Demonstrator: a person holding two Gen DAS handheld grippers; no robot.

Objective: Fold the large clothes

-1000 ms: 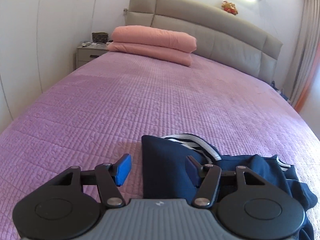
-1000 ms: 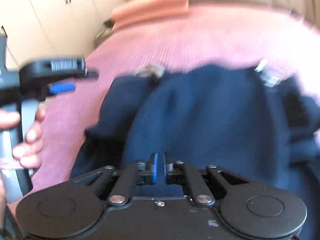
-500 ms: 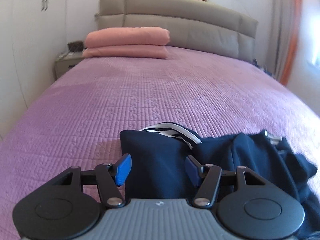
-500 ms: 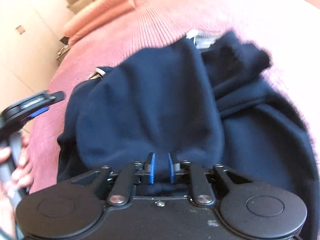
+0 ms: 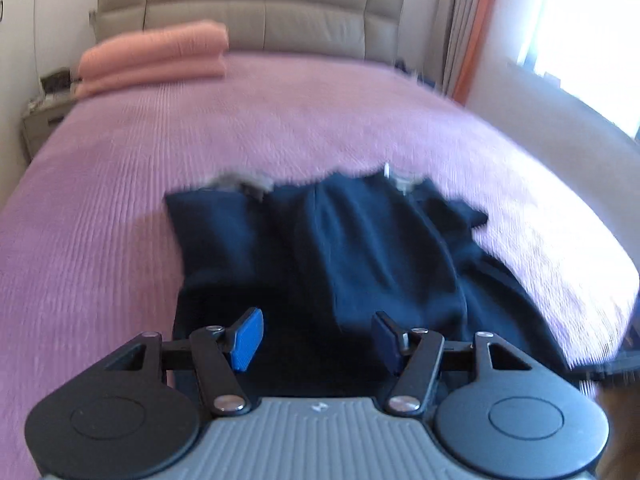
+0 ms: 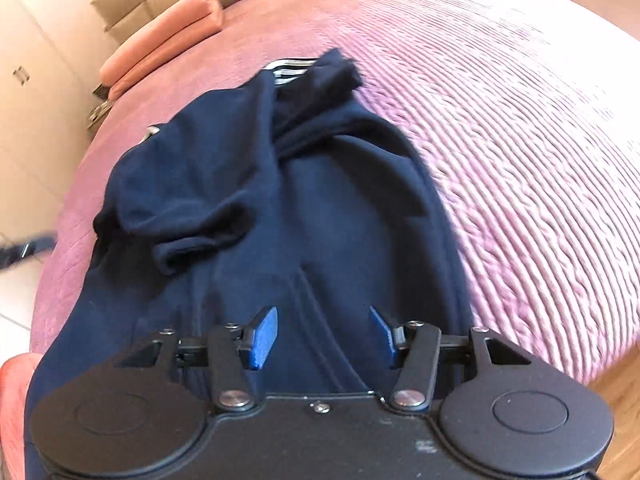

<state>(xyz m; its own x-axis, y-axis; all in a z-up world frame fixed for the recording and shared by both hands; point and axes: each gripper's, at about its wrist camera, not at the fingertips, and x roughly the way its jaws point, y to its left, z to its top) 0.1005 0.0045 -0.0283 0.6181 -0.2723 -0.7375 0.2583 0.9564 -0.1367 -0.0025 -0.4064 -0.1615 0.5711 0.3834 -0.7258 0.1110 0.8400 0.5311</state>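
A navy garment [image 5: 360, 248] with a striped collar lies rumpled on the pink quilted bed [image 5: 120, 184], near its front edge. It also shows in the right wrist view [image 6: 256, 200], with one part folded over onto its left half. My left gripper [image 5: 316, 338] is open and empty above the garment's near edge. My right gripper [image 6: 322, 334] is open and empty above the garment's lower part.
Folded pink bedding [image 5: 152, 56] lies at the head of the bed by the beige headboard [image 5: 256, 8]. A nightstand [image 5: 40, 116] stands at the far left. Curtains [image 5: 464, 28] and a bright window are at the right. Wooden floor [image 6: 616, 408] shows past the bed's edge.
My right gripper has opened and let go of the navy garment, which now lies on the bed. My left gripper has pulled back and swung right, staying open.
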